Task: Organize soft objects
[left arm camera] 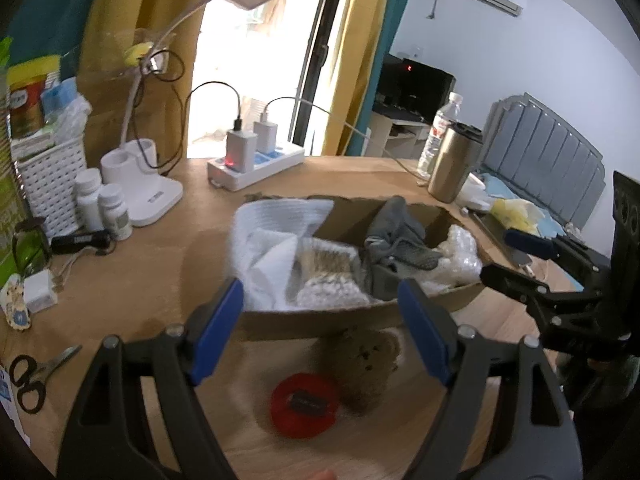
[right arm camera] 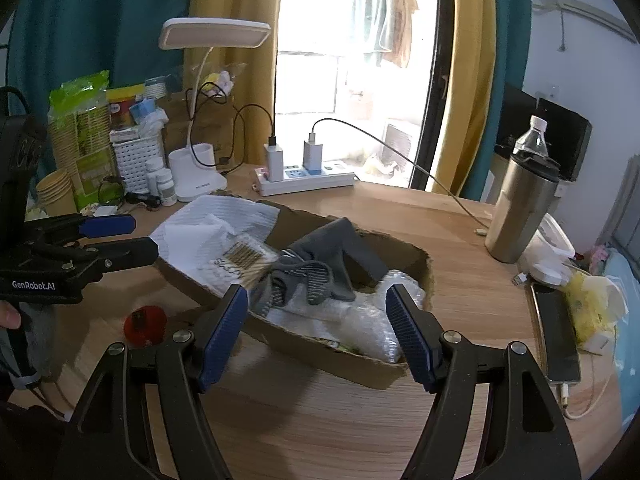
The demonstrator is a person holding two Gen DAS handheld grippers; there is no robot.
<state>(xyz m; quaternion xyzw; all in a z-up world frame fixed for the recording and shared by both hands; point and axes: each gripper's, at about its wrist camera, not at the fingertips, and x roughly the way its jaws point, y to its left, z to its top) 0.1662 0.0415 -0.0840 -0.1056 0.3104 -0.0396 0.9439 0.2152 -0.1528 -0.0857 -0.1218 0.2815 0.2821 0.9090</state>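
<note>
Looking along my left gripper (left arm camera: 320, 316), I see its jaws spread wide and holding nothing, hovering over bare wood just in front of the near wall of the cardboard box (left arm camera: 320, 320). Open counter (left arm camera: 152, 280) runs to the left of the box, up to the scissors (left arm camera: 34, 374) near the edge. A small brown teddy bear (left arm camera: 366, 364) sits below and between the jaws, touching the box's near wall, with a red round object (left arm camera: 304, 404) just beside it. Inside the box lie a white cloth (left arm camera: 276, 224), grey socks (left arm camera: 396, 240) and bubble wrap (left arm camera: 460, 252). My right gripper (right arm camera: 316, 316) is also wide open and empty, poised over the box's near rim, with the socks just beyond its tips. Behind the box stand a power strip (right arm camera: 308, 182), a desk lamp (right arm camera: 200, 184) and a steel tumbler (right arm camera: 520, 208); a phone (right arm camera: 558, 332) lies near the counter's right edge.
</note>
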